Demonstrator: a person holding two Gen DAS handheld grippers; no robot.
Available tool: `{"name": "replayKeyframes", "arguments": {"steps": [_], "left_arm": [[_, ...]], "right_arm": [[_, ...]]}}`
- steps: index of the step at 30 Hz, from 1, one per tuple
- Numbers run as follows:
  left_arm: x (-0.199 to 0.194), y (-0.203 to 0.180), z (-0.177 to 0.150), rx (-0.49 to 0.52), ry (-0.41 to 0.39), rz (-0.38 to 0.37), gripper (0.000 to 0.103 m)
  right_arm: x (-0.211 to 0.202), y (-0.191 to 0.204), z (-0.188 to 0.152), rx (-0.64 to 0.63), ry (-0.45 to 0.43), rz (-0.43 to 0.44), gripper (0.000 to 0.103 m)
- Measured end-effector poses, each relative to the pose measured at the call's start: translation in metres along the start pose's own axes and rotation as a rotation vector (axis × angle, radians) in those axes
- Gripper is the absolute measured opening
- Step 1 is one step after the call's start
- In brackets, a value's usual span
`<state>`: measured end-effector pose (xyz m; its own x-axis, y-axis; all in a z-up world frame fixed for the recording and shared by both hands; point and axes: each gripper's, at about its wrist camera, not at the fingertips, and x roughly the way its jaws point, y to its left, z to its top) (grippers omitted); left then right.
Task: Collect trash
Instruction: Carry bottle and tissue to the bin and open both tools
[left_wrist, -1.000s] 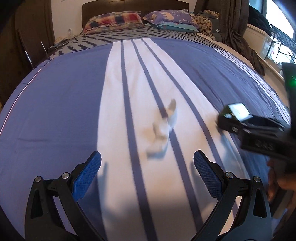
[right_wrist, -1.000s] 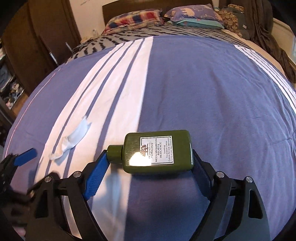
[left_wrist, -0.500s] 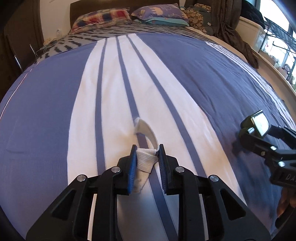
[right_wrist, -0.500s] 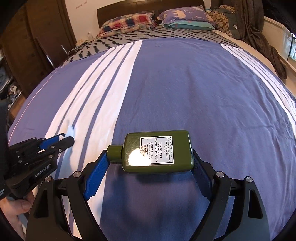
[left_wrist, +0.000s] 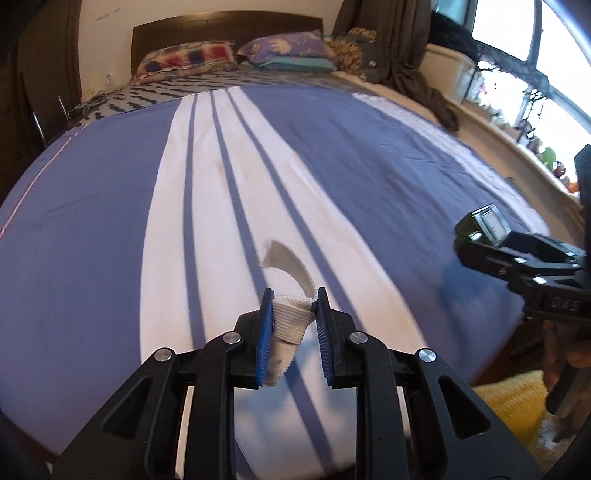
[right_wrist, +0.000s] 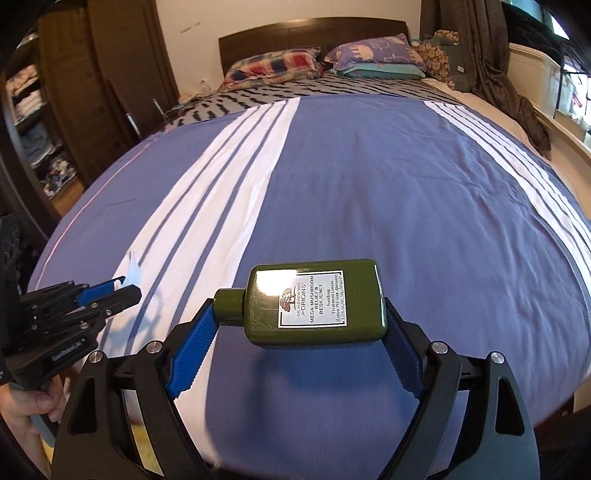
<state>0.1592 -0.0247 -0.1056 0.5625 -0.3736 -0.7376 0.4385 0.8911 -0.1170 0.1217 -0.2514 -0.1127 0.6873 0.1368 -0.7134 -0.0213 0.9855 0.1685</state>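
Observation:
My left gripper is shut on a crumpled white gauze strip, whose loose end curls up above the blue pads. The strip hangs clear of the striped bedspread. My right gripper is shut on a dark green lotion bottle with a white label, held sideways, cap to the left, above the blue part of the bedspread. In the right wrist view the left gripper shows at the lower left with the white strip in its tip. The right gripper shows at the right edge of the left wrist view.
A large bed with pillows at its head fills both views. A dark wardrobe with open shelves stands left of the bed. Dark clothes hang near a bright window on the right. A yellow rug lies by the bed's foot.
My left gripper came down on the white strip, shut on it and drew back with it toward the bed's foot. My right gripper pulled back too, still gripping the green bottle.

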Motion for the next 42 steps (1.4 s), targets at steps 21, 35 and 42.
{"name": "replayKeyframes", "arguments": {"steps": [21,35,42], "left_arm": [[-0.021,-0.068,-0.195,-0.010,0.190,-0.130,0.021],[0.094,-0.058,-0.258,-0.050,0.440,-0.133,0.021],[0.113,-0.054,-0.263,-0.056,0.483,-0.141,0.026]], "right_arm": [[-0.046,-0.009,-0.189,0.027,0.142,0.034,0.085],[0.070,-0.021,-0.243,0.158,0.395,0.027,0.085],[0.085,-0.018,-0.246,0.152,0.433,0.038,0.086]]}}
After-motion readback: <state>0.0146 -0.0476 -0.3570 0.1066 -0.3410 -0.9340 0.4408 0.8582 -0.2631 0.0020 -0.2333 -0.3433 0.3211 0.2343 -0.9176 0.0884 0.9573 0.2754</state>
